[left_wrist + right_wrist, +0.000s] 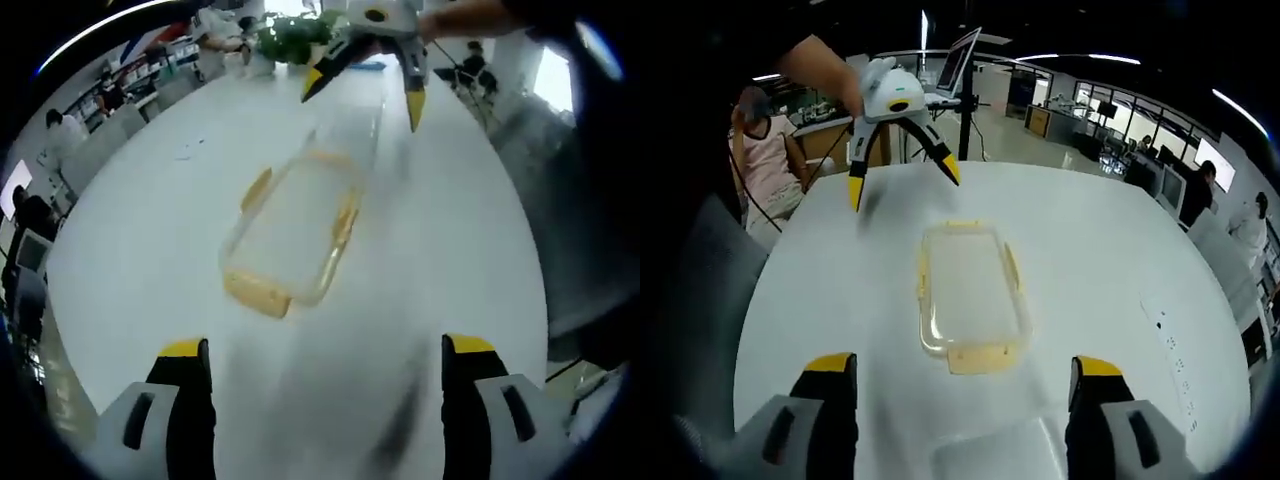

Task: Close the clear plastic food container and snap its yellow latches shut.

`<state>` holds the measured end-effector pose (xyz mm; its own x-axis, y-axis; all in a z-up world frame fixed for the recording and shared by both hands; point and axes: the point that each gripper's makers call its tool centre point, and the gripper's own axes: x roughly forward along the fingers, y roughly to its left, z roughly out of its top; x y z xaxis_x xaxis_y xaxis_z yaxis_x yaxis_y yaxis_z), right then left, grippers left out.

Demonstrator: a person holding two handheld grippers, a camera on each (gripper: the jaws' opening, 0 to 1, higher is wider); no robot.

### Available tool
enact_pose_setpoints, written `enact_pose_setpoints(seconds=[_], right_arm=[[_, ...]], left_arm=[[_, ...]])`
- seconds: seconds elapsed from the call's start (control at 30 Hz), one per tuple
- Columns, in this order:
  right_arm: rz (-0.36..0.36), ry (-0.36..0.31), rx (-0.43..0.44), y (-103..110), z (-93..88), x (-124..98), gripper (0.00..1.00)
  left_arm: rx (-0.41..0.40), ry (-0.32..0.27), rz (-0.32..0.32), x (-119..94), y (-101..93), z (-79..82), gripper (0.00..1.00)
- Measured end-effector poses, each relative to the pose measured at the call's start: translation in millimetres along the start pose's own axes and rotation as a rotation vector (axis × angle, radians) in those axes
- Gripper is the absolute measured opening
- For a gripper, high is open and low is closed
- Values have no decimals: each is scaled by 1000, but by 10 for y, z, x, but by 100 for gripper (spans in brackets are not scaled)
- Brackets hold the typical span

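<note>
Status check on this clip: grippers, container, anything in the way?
Left gripper and right gripper open, clear of the container. Latches look flared, unsnapped. White table around it unobstructed.

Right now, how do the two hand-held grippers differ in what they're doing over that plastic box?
Little separates them. The left gripper hangs above the white table beyond the far end of the clear container; the right gripper hangs beyond the opposite end. Shared: both have yellow-tipped jaws spread open, hold nothing, and touch neither the container nor its yellow latches.

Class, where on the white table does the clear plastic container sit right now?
The clear container lies flat near the middle of the white table, between the two open claws: the right claw near it, the left claw hovering beyond its far end.
</note>
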<state>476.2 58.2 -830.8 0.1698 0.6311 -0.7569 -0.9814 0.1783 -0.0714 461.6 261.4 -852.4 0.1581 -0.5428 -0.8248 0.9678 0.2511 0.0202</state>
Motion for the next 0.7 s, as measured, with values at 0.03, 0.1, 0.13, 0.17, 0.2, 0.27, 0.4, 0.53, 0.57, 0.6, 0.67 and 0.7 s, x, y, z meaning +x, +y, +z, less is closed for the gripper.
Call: enact_pose_setpoints(seconds=[0.03, 0.1, 0.13, 0.17, 0.2, 0.27, 0.4, 0.53, 0.57, 0.6, 0.67, 0.7], right_arm=[[-4, 9, -6, -13, -4, 15, 85], [-4, 34, -3, -46, -34, 51, 79], [-6, 49, 24, -67, -64, 59, 75], [3, 53, 59, -76, -77, 78, 72], [12, 47, 58, -77, -68, 88, 71], [11, 61, 51, -91, -82, 102, 66], [31, 83, 55, -120, -75, 155, 59], [56, 107, 90, -127, -114, 215, 55], [42, 134, 56, -159, -154, 213, 52], [41, 138, 25, -165, -153, 224, 51], [26, 159, 20, -182, -166, 253, 51], [31, 183, -24, -184, -182, 271, 50]], left_arm=[[5, -4, -9, 9, 7, 10, 91], [-2, -19, -43, 30, 12, 40, 87], [-5, -28, -47, 32, 18, 55, 85], [-5, -30, -45, 33, 43, 64, 83], [3, -29, -42, 43, 79, 73, 82], [17, -25, -51, 60, 124, 78, 77], [36, -31, -67, 106, 254, 132, 71], [-13, -110, -120, 123, 349, 320, 64], [-6, -110, -119, 136, 370, 330, 62], [2, -114, -124, 157, 369, 345, 63], [27, -91, -150, 227, 345, 337, 67], [71, -76, -170, 240, 320, 316, 67]])
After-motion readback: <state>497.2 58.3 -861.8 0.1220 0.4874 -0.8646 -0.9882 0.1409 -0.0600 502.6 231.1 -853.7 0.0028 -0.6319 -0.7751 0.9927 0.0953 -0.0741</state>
